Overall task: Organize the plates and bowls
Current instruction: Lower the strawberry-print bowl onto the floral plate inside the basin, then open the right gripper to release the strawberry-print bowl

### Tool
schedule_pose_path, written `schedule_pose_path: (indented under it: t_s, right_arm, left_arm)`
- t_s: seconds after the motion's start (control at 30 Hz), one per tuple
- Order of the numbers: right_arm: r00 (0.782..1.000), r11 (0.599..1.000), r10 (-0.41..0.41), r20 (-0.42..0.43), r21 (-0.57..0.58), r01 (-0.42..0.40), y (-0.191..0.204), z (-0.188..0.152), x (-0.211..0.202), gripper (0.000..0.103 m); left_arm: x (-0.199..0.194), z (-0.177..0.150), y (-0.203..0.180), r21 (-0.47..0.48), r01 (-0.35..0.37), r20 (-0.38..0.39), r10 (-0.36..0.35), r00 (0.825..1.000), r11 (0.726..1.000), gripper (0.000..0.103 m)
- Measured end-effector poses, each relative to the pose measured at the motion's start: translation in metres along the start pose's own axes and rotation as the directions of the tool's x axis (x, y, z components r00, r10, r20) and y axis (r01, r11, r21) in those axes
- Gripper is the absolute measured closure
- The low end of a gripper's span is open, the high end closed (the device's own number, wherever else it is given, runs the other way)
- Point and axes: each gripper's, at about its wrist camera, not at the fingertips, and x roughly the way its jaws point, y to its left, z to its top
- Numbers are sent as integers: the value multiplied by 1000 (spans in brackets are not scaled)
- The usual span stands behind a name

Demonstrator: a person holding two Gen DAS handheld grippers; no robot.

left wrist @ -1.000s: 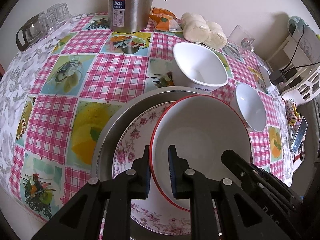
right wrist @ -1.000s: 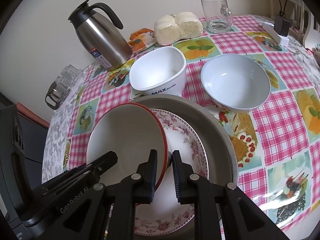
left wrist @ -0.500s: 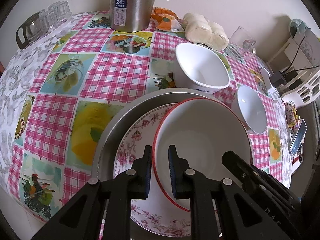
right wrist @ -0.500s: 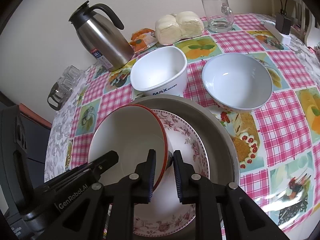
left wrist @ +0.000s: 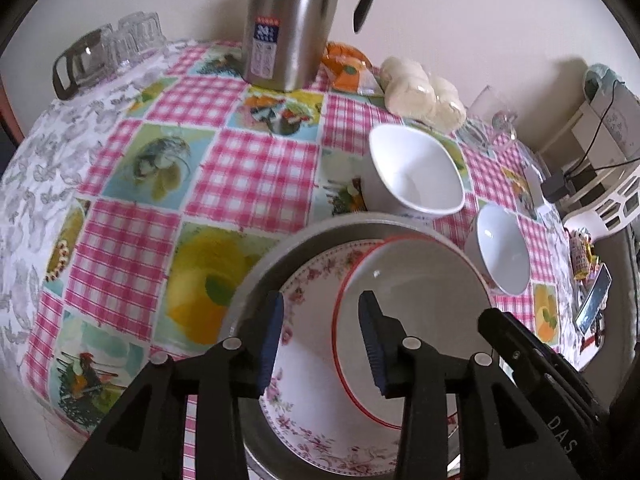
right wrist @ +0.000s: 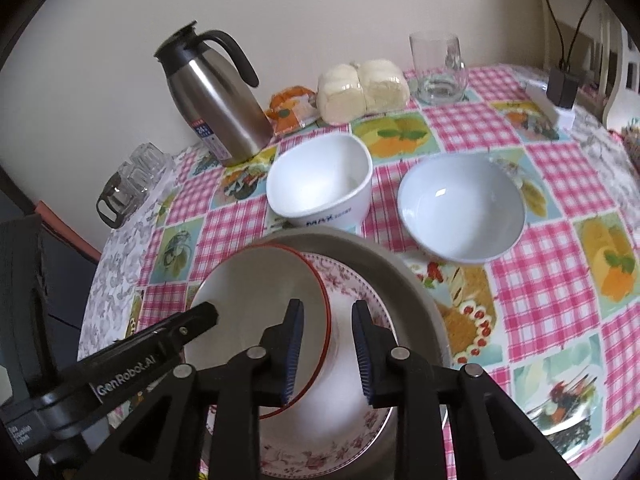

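The red-rimmed bowl (left wrist: 412,312) sits nested on the floral plate (left wrist: 316,412), which lies in the grey tray (right wrist: 404,276) at the near edge of the tabletop (left wrist: 248,172); the bowl rests off-centre, toward the left-hand side of the plate as the right wrist view shows it.

Both tongs stand astride that bowl's rim. The left tongs (left wrist: 320,344) have just been opening: the jaws are now apart, one pad over the floral plate outside the bowl, the other over the bowl's inside, and neither pad presses on the red rim that runs between them. The right tongs (right wrist: 326,348) have also just been opening, by less; the bowl's opposite rim passes between the jaws with a visible gap on each side, so they grip nothing.

So the bowl looks to be set down and let go. The square white bowl (right wrist: 320,180) and the round white bowl (right wrist: 460,208) both stand beyond the red-rimmed bowl, away from the tongs, just past the tray's far edge. The round one lies to the right of the bowl and nearer the right tongs; the square one is straight ahead, about equally reachable by either hand. Whichever goes next, I judge the tongs must first lift clear of the rim.
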Motion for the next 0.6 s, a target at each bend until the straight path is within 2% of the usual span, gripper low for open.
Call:
schedule_pose_path:
  t_s: [0.03, 0.07, 0.1, 0.17, 0.23, 0.3, 0.33, 0.37, 0.43, 0.6]
  right_arm:
    - [1000, 1000, -4, 10, -8, 4, 1, 1, -2, 76]
    - [1000, 1000, -9, 16, -14, 9, 2, 2, -3, 71]
    - [1000, 1000, -18, 24, -22, 19, 3, 3, -5, 61]
    - [999, 999, -27, 27, -27, 28, 4, 3, -5, 47]
    - [999, 999, -30, 18, -25, 30, 3, 3, -4, 43]
    - [999, 999, -40, 16, -27, 40, 3, 3, -3, 34]
    - [999, 998, -48, 19, -28, 48, 3, 2, -3, 33]
    - [998, 998, -54, 23, -28, 55, 2, 2, -3, 32]
    - [998, 998, -59, 30, -23, 60, 0, 3, -4, 27]
    - [996, 997, -78, 46, -20, 79, -2, 3, -4, 15]
  left_arm:
    - [-2, 1, 1, -2, -5, 11, 5, 1000, 1000, 59]
    - [-6, 2, 2, -6, -17, 26, 17, 1000, 1000, 53]
    - [-8, 3, 3, -8, -25, 34, 25, 999, 1000, 51]
    - [-11, 4, 4, -14, -38, 46, 38, 998, 999, 50]
    - [-12, 4, 6, -22, -43, 48, 44, 998, 999, 50]
    - [-12, 5, 7, -24, -55, 50, 56, 997, 998, 49]
    - [-12, 5, 8, -24, -63, 50, 64, 997, 998, 46]
    - [-11, 5, 8, -24, -69, 50, 71, 996, 997, 38]
    - [-11, 5, 9, -29, -85, 53, 86, 995, 996, 29]
    - [-11, 6, 15, -48, -108, 59, 111, 992, 993, 23]
